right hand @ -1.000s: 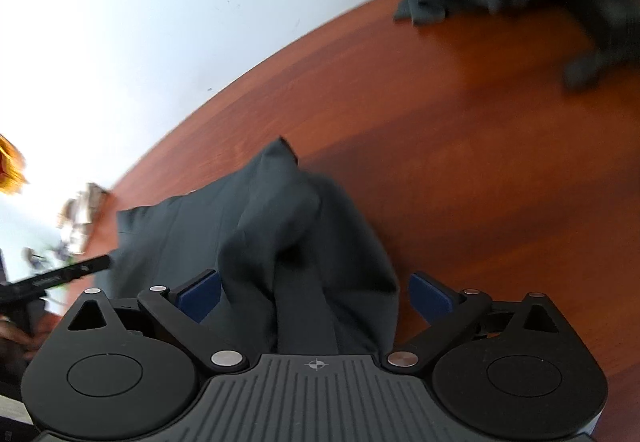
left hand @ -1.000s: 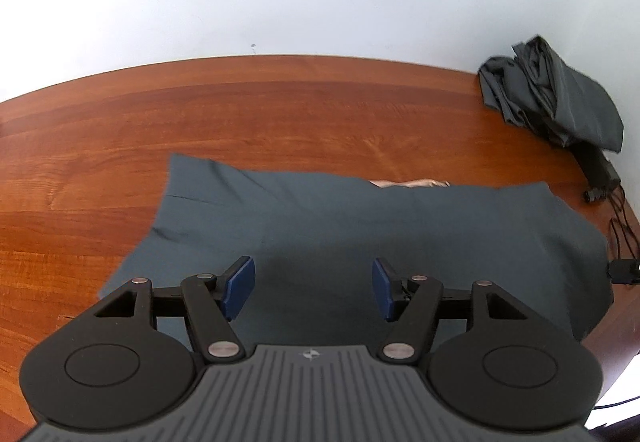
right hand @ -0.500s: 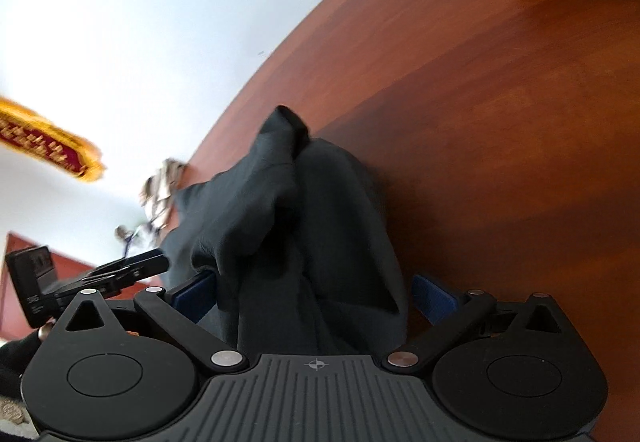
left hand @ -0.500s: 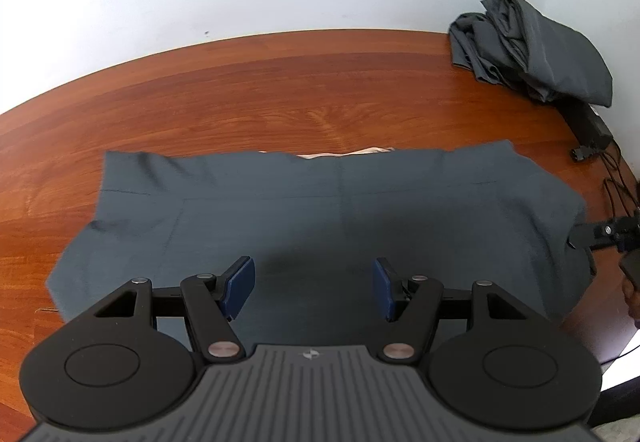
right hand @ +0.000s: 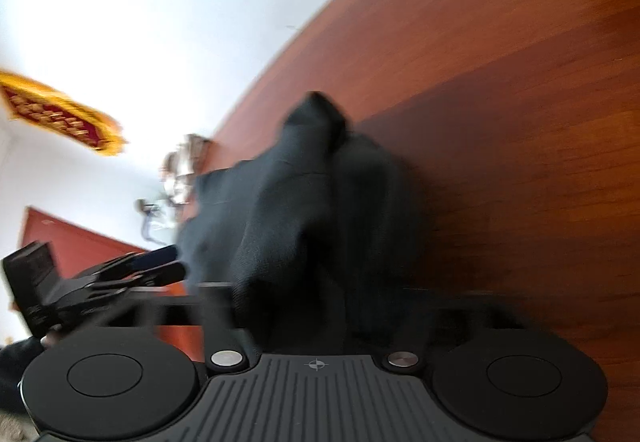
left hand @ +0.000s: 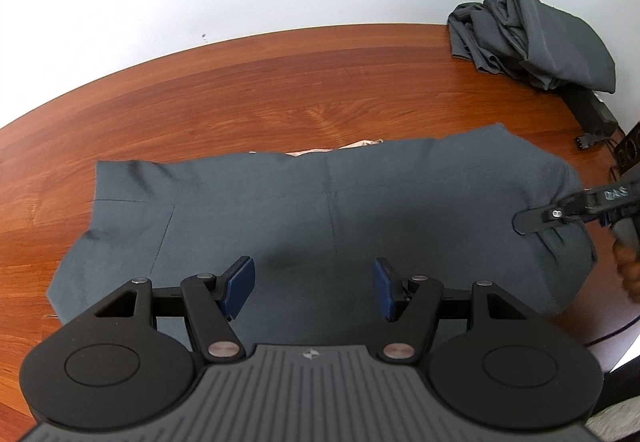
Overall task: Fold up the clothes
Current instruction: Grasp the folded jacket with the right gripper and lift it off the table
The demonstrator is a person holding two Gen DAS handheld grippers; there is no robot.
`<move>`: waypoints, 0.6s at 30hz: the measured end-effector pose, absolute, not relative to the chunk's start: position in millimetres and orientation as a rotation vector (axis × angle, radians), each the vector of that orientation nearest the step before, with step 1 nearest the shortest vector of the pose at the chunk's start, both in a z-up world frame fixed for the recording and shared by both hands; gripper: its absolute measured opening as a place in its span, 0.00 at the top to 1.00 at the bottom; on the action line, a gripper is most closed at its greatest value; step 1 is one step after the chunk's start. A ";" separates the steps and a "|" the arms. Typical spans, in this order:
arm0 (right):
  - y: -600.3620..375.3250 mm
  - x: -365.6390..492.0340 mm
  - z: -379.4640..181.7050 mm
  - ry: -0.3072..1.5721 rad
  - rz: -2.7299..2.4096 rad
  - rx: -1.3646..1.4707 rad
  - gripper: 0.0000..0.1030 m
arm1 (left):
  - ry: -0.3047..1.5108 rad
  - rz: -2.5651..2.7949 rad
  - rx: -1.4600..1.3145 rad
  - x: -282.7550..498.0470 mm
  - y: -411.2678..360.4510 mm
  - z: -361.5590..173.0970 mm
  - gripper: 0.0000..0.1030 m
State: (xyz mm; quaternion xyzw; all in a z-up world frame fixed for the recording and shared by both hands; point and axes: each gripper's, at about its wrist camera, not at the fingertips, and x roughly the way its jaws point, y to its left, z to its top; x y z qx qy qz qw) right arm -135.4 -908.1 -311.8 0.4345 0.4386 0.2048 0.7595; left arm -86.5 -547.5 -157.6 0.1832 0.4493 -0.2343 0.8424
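Along the table's bare far edge, garment lies flat, seemingly.

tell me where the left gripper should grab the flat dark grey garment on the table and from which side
Probably the near-left corner of the flat dark grey garment, reached from the bare wooden table on its left. That corner lies thin and flat with free edges, so one finger could slide under. The open left gripper now hangs over the unbroken middle, while the right gripper is closing on the bunched far end.
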 end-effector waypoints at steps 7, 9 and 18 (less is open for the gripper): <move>-936.6 -136.4 -268.9 0.940 0.318 0.842 0.78 | 0.947 -0.523 0.425 -80.7 -543.1 -156.6 0.32; -950.7 -136.8 -258.2 0.952 0.276 0.799 0.78 | 0.943 -0.540 0.430 -78.9 -543.1 -156.2 0.32; -998.9 -142.6 -195.5 0.999 0.096 0.547 0.78 | 0.891 -0.733 0.435 -66.8 -568.6 -158.7 0.32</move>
